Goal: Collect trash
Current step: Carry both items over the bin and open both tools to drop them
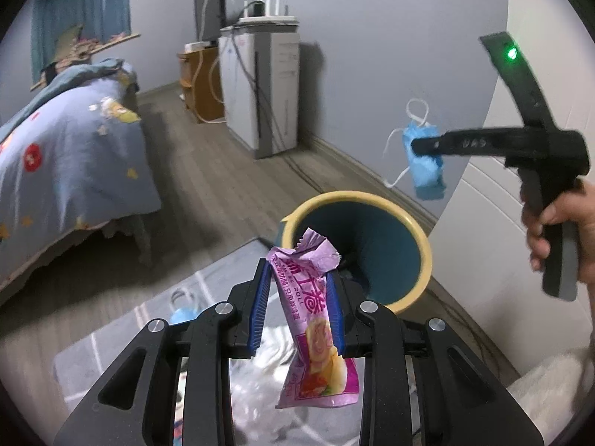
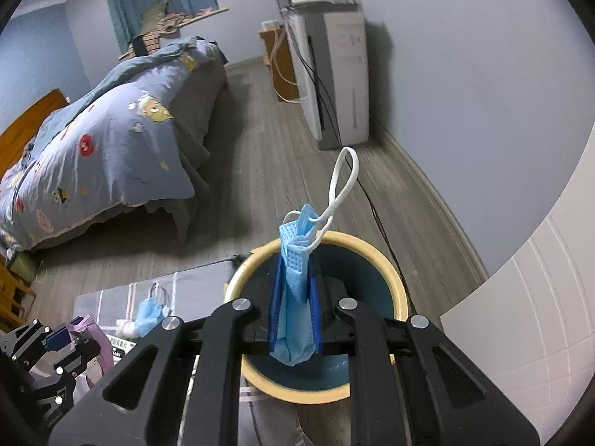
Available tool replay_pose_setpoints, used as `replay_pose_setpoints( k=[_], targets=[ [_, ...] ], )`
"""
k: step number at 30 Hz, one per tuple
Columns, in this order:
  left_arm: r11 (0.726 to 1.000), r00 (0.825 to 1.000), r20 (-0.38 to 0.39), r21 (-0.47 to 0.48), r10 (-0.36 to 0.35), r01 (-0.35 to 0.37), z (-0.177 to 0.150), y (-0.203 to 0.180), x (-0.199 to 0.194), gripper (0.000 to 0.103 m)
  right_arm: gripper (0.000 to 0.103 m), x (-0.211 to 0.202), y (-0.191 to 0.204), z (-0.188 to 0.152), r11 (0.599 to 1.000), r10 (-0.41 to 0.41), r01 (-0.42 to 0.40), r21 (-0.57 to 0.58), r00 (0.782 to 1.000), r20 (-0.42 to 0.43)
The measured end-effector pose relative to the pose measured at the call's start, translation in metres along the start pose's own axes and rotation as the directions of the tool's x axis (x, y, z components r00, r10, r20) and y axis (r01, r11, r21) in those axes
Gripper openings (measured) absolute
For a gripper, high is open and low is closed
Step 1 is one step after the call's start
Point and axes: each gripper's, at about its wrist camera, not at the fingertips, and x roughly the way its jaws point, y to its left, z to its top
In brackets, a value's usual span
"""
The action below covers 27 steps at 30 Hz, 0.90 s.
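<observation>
My left gripper [image 1: 299,275] is shut on a purple snack wrapper [image 1: 316,319] that hangs from its blue pads, just short of a bin [image 1: 405,234] with a teal inside and a yellow rim. In the right wrist view my right gripper [image 2: 295,264] is shut on a folded blue face mask [image 2: 295,297], held right over the bin [image 2: 375,256]; the mask's white ear loop sticks up. From the left wrist view the right gripper [image 1: 418,145] with the mask [image 1: 425,163] sits above and right of the bin, a hand on its handle. The left gripper [image 2: 70,329] with the wrapper [image 2: 98,338] shows at lower left.
A second blue mask [image 2: 148,314] lies on a grey mat [image 2: 193,278] left of the bin, also seen as the mask [image 1: 182,312] in the left wrist view. A bed [image 1: 70,156] fills the left. A white appliance [image 1: 267,89] stands by the wall, its cables running along the floor. A white cabinet [image 2: 528,316] is at right.
</observation>
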Motion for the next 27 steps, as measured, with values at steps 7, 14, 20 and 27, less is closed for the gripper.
replay_pose_setpoints(
  k=[7, 14, 20, 27],
  targets=[
    [0.999, 0.997, -0.061, 0.01, -0.039, 0.04, 0.008, -0.015, 0.047, 0.03, 0.013, 0.056, -0.033, -0.02, 0.989, 0.013, 0.006, 0.148, 0.991, -0.131],
    [0.998, 0.989, -0.13, -0.026, -0.067, 0.064, 0.009, -0.021, 0.093, 0.03, 0.013, 0.081, -0.054, -0.035, 0.966, 0.003, 0.053, 0.253, 0.976, -0.217],
    [0.996, 0.992, -0.096, -0.052, -0.078, 0.073, 0.025, -0.025, 0.115, 0.035, 0.015, 0.08, -0.077, -0.038, 0.932, 0.035, 0.037, 0.36, 0.981, -0.192],
    [0.997, 0.997, -0.049, -0.061, -0.051, 0.048, 0.042, -0.022, 0.118, 0.064, 0.061, 0.073, -0.086, -0.033, 0.919, 0.058, 0.002, 0.394, 0.988, -0.141]
  ],
)
